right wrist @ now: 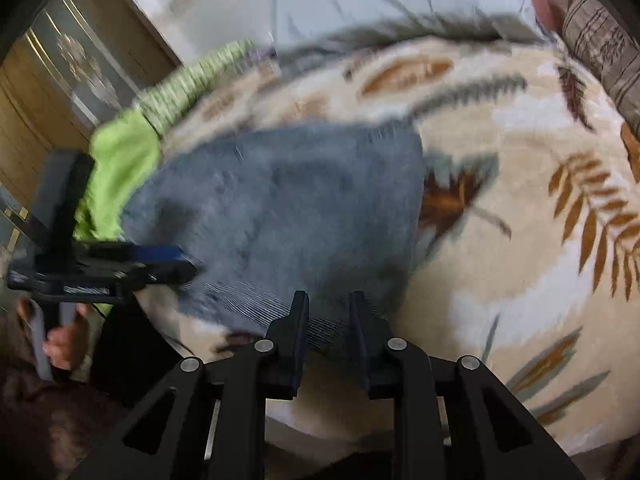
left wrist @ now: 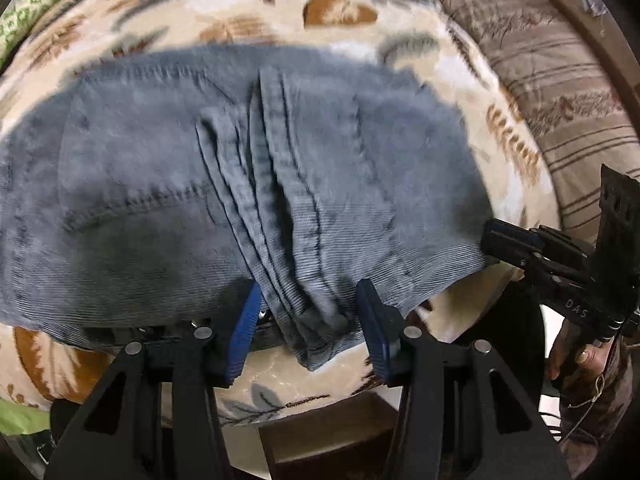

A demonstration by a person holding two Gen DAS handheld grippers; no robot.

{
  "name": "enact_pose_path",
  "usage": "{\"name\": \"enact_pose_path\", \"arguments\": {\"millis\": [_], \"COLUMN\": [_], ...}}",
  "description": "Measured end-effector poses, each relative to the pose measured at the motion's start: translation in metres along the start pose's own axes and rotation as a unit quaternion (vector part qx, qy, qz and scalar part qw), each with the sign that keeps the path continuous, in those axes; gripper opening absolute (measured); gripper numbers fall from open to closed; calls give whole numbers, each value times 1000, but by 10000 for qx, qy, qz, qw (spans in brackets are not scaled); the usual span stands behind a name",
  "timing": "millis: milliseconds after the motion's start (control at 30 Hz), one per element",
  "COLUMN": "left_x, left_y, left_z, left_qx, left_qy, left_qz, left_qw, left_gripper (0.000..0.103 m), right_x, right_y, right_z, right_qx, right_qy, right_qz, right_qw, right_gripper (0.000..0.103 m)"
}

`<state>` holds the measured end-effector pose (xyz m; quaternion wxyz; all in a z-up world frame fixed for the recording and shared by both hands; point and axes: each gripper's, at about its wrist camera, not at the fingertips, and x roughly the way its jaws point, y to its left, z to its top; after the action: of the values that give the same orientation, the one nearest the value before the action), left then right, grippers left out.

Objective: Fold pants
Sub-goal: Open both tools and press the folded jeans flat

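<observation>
Already folded into compact grey corduroy pants [left wrist: 248, 184] bundle on blanket [left wrist: 460, 64]; left gripper [left wrist: 308, 320] loosely straddles bunched edge, right gripper [right wrist: 328, 320] narrowly apart, holding nothing; tidying left.

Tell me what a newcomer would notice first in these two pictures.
The grey-blue corduroy pants dominate, lying folded across a cream blanket printed with brown leaves. A bunched edge of the cloth sits between the blue pads of the left tool, while the right tool stands at the pants' near edge. Bright green fabric peeks out beyond.

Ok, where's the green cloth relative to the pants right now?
In the right wrist view the green cloth lies at the left edge of the leaf-print blanket, tucked against the left side of the grey pants.
</observation>
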<state>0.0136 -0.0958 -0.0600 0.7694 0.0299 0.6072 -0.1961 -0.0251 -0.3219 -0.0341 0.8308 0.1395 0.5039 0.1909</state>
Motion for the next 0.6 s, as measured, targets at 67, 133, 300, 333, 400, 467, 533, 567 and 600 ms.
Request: {"name": "enact_pose_path", "arguments": {"millis": [67,133,300,333,400,467,533,567,600], "left_x": [1,0,-13,-18,-29,-35,-32,-27,-20], "left_y": [-1,-2,-1,0,4,4,2,0,-1], "left_z": [-3,-3,1,4,10,22,33,38,43], "left_qx": [96,111,76,57,0,-93,-143,-136,-130], "left_qy": [-121,-126,-211,-305,-478,-656,-773,-792,-754], "left_qz": [43,31,-72,-108,-165,-179,-17,86,167], "left_qw": [9999,9999,9997,9995,9987,9976,9969,9967,9969], "left_gripper": [48,48,48,48,48,59,62,62,62], "right_x": [11,12,4,-3,-14,-20,-15,-10,-3], "right_y": [-6,-9,-9,-8,-8,-11,-13,-14,-14], "right_z": [-4,-4,-2,1,11,24,36,40,44], "right_qx": [72,119,255,308,395,463,513,511,510], "right_qy": [169,144,47,-81,-459,-725,-830,-839,-817], "right_qz": [-42,0,115,210,273,163,125,62,-13], "right_qw": [9998,9998,9996,9993,9978,9962,9952,9951,9953], "right_gripper": [21,21,26,29,38,42,42,42,42]}}
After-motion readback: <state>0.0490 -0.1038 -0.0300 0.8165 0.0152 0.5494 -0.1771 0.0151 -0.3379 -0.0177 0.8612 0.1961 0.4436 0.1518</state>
